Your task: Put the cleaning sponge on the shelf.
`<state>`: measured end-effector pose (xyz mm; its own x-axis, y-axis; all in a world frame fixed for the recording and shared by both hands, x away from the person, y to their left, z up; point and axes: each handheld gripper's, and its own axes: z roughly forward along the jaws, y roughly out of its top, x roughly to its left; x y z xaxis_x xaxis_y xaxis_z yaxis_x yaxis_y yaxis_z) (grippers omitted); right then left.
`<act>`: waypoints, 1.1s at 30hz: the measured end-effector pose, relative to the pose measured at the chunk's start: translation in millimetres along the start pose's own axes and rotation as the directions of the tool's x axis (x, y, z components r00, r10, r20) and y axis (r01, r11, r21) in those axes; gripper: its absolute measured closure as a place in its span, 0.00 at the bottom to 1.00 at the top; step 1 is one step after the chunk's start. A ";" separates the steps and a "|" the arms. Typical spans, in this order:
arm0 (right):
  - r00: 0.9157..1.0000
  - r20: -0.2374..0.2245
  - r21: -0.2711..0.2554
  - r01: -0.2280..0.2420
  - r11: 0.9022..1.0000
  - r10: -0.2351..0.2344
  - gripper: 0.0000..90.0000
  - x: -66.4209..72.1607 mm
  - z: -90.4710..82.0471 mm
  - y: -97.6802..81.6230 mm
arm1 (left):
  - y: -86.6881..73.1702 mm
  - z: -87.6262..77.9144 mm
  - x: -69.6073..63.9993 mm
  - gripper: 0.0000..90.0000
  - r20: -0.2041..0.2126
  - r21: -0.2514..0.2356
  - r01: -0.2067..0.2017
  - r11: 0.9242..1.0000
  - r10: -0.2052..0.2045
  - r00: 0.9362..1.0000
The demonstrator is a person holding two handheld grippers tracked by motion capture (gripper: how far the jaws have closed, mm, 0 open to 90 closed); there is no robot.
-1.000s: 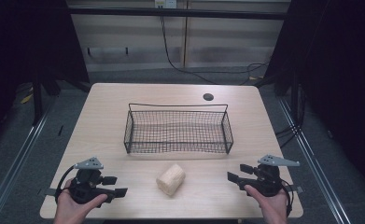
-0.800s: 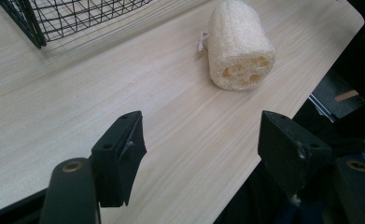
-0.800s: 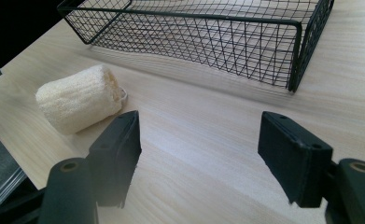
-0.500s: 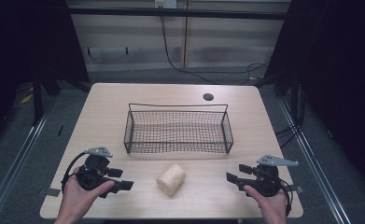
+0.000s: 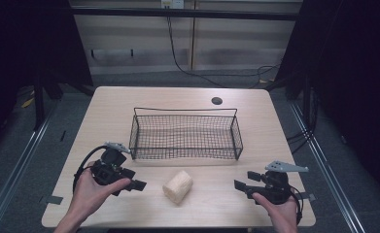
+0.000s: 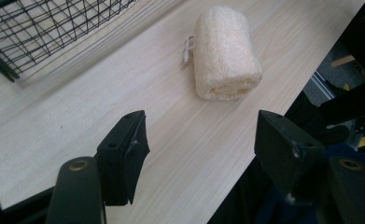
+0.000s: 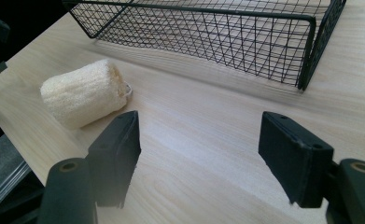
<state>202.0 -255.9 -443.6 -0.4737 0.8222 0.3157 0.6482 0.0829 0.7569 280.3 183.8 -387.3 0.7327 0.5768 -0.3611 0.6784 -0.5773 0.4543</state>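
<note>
On the tabletop [image 5: 105,111] we see the wire basket [image 5: 185,133] beyond the loofah roll [image 5: 178,186], bare wood around it. Our left hand-held gripper [image 5: 138,185], jaws just closing yet empty, faces it; right hand-held gripper [image 5: 239,186] released.

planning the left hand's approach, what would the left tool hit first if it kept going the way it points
Most likely the loofah roll, lying ahead of the open left tool on the table, slightly right of centre; nothing lies between them.

My left tongs [image 5: 140,185] and right tongs [image 5: 240,187] are black, each with blocky square jaws, brass-ringed pivots, a grey three-cornered top plate and a looping black cable.
</note>
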 end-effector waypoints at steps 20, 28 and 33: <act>1.000 -0.017 0.009 0.006 1.000 -0.006 0.25 1.2 2.1 1.1 | 42.2 26.3 -17.3 0.34 0.029 0.063 -0.024 0.998 0.022 0.999; 1.000 -0.019 0.022 0.009 1.000 -0.009 0.24 0.9 2.7 1.1 | 53.2 44.3 -22.6 0.34 0.018 0.118 -0.011 0.993 0.009 1.000; 1.000 -0.022 0.025 0.013 1.000 -0.012 0.24 1.3 3.2 1.3 | 57.8 49.5 -23.2 0.35 0.027 0.139 -0.019 0.990 0.016 1.000</act>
<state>204.2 -253.0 -444.1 -0.4945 0.8085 0.3191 0.6566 0.1070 0.7466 305.2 108.4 -393.0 0.7445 0.5520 -0.3754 0.6650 -0.6629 0.3440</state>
